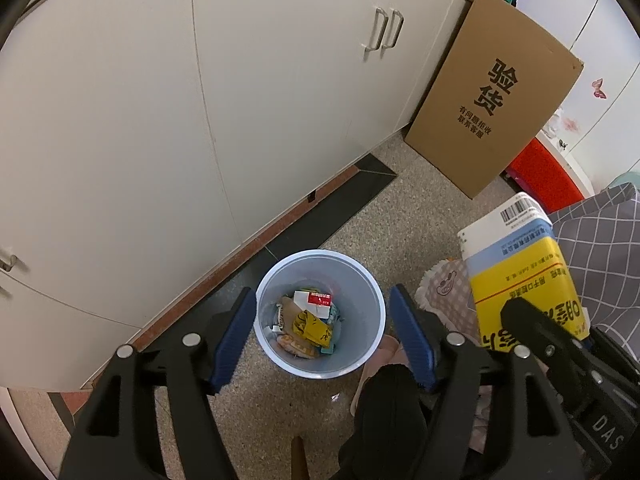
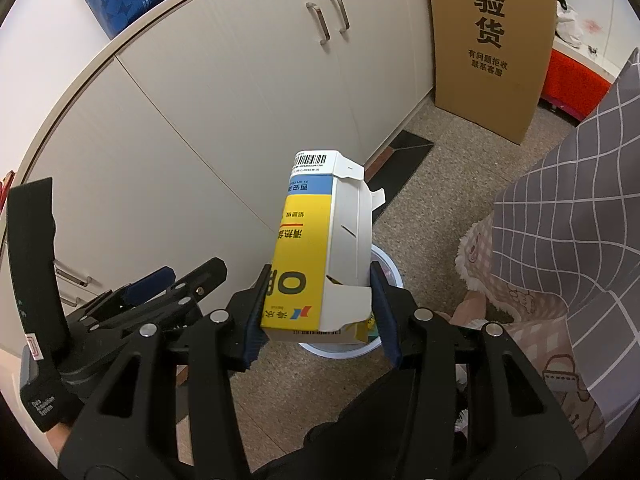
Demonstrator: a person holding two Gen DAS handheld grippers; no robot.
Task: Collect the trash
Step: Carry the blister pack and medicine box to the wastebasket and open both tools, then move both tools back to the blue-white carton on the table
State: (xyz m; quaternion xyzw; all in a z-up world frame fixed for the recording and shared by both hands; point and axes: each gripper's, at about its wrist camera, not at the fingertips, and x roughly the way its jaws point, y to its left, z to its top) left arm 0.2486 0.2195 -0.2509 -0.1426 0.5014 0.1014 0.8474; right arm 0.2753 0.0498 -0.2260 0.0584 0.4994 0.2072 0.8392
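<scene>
— Speckled stone floor (image 1: pixel 400 216) runs along one long white cabinet (image 1: pixel 160 120); how many handles do you count on it?

— Two upright bar handles (image 1: pixel 384 34) side by side on the far doors (more sit at the left edge, cut off). One tall cardboard box (image 1: pixel 496 96) with black print leans beside the cabinet, and one red stool (image 1: pixel 544 174) stands behind it.

— And the trash?

— One pale blue wastebasket (image 1: pixel 372 312) stands on the floor, with several crumpled wrappers and a small red-and-white carton (image 1: pixel 318 300) in its bottom. One more piece is outside it: a yellow, blue and white medicine box (image 2: pixel 316 256), one barcode at its top end.

— Who has that?

— The right gripper (image 2: pixel 320 312) clamps it at the lower end, both blue pads pressed to its sides, above the basket's rim.

— The left gripper (image 1: pixel 324 336)?

— Jaws spread wide, nothing between them, poised straight over the basket's mouth. Grey checked fabric (image 2: pixel 580 200) hangs at the right.
</scene>
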